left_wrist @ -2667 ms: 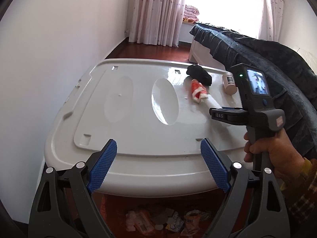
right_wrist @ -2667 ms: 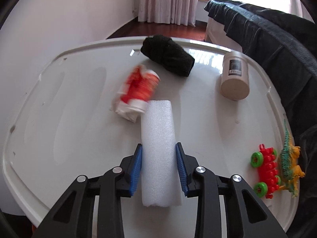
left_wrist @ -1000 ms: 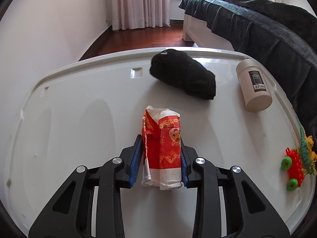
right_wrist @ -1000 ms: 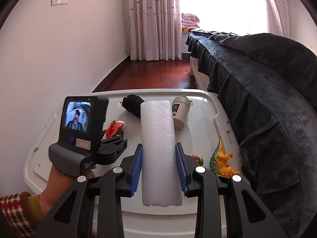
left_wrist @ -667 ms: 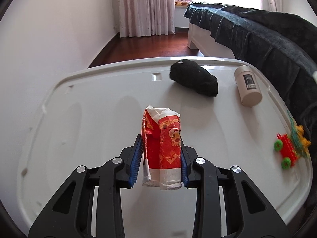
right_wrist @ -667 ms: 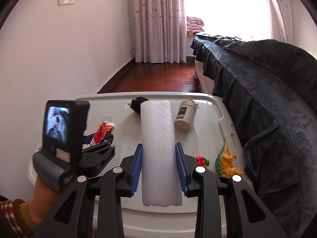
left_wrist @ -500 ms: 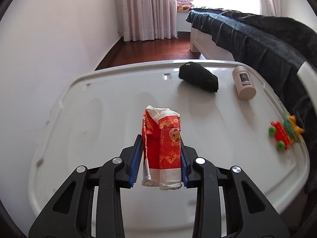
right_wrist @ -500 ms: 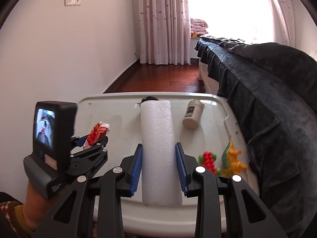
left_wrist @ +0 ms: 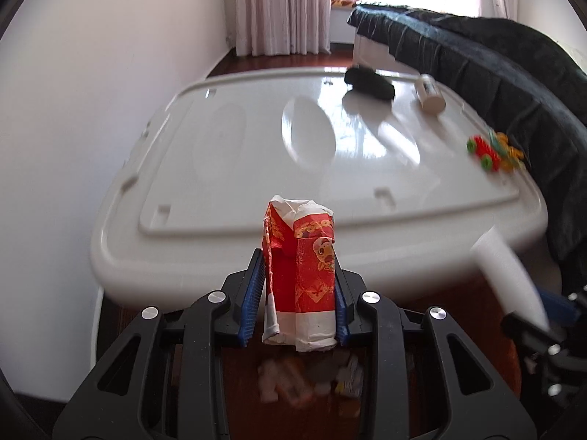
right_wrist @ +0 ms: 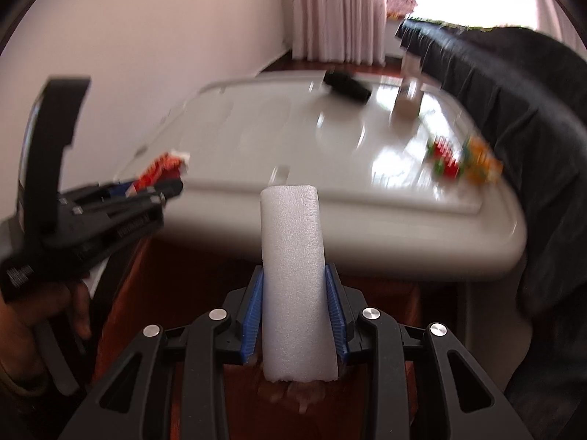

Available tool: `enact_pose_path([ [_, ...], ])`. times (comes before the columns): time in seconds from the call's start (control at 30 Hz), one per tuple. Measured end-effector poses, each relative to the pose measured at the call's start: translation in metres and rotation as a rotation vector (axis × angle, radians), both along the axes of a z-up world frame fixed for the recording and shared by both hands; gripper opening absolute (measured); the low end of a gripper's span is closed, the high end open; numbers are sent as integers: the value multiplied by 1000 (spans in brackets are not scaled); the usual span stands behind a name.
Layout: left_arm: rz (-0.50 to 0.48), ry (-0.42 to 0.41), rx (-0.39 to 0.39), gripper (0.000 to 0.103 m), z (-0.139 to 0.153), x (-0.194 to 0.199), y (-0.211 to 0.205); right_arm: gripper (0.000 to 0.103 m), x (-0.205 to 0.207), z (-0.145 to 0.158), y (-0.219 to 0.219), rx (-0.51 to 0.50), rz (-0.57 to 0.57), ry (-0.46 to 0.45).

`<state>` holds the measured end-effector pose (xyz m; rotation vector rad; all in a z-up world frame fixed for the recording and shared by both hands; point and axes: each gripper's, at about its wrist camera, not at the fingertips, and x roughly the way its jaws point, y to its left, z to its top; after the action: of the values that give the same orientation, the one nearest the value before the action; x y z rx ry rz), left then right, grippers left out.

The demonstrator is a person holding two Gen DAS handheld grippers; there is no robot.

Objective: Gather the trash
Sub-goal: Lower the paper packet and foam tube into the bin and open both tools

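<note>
My left gripper is shut on a crumpled red and white paper wrapper, held off the near edge of the white plastic lid. The right gripper is shut on a white foam block, also past the lid's near edge. In the left wrist view the foam block shows at the right; in the right wrist view the left gripper with the wrapper shows at the left. A heap of trash lies blurred on the floor below.
A black cloth bundle, a beige cup on its side and red and orange toys lie on the far and right parts of the lid. A dark blanket on a bed borders the right. A white wall stands left.
Both grippers have drawn back off the lid toward its near edge, each still holding its item; the right one has tipped downward. The floor trash has come into view.
</note>
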<state>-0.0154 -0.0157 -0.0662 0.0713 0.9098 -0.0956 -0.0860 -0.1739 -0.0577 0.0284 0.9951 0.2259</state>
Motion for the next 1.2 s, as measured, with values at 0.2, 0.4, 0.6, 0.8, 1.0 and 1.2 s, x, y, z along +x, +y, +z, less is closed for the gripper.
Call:
enact_pose_path([
  [0.2, -10, 62, 21, 32, -22, -29, 10, 33, -15, -31, 11, -40, 14, 89],
  [0.4, -34, 144, 9, 32, -45, -47, 8, 33, -24, -56, 17, -79, 22, 152],
  [0.6, -40, 181, 2, 32, -57, -55, 4, 34, -23, -68, 12, -103, -6, 166],
  [0.8, -26, 187, -1, 34, -60, -57, 5, 38, -17, -76, 2, -85, -49, 186],
  [1.0, 17, 166, -34, 67, -49, -56, 8, 52, -16, -64, 1, -74, -66, 149],
  [1.2, 21, 125, -5, 76, -30, -50, 2, 66, -9, -37, -3, -55, -92, 86],
])
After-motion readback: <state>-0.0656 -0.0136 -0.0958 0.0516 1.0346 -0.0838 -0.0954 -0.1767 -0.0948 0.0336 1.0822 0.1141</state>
